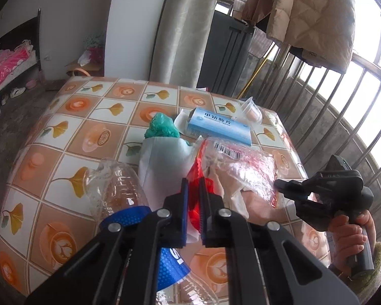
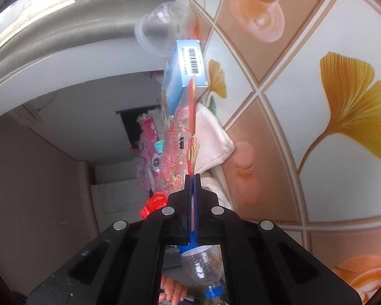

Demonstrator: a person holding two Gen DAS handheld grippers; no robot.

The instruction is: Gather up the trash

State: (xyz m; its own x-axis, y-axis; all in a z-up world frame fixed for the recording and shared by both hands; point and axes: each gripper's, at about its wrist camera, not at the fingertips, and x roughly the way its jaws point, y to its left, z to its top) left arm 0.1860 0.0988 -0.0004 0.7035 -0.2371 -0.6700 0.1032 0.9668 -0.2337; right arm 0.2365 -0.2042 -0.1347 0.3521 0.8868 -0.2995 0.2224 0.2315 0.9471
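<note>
A: Nearest us in the left wrist view, the left gripper [image 1: 193, 185] has its jaws pinched narrow on the red edge of the clear plastic bag [image 1: 241, 167], low centre of the frame.

B: We note the same bag in the right wrist view, where the right gripper [image 2: 193, 176] is clamped tight on the bag's thin edge at frame centre. So we have both tools holding one bag [image 2: 177, 147].

A: Lower left of the left view, a crushed clear bottle [image 1: 116, 190] with a blue label lies on the patterned tablecloth [image 1: 71, 132], just beside the gripper. At lower right a hand [image 1: 353, 233] grips the right tool's handle.

B: Behind the bag we log a white paper sheet [image 1: 160, 162], then a crumpled green bag [image 1: 161, 127] at mid-frame.

A: Farther back, the blue medicine box [image 1: 216, 127] touches the bag's far edge; a clear plastic cup [image 1: 251, 111] lies tipped beyond it, near the table's far right corner.

B: Farthest, upper right: a beige quilted jacket [image 1: 304, 12] hanging by the railing.
</note>
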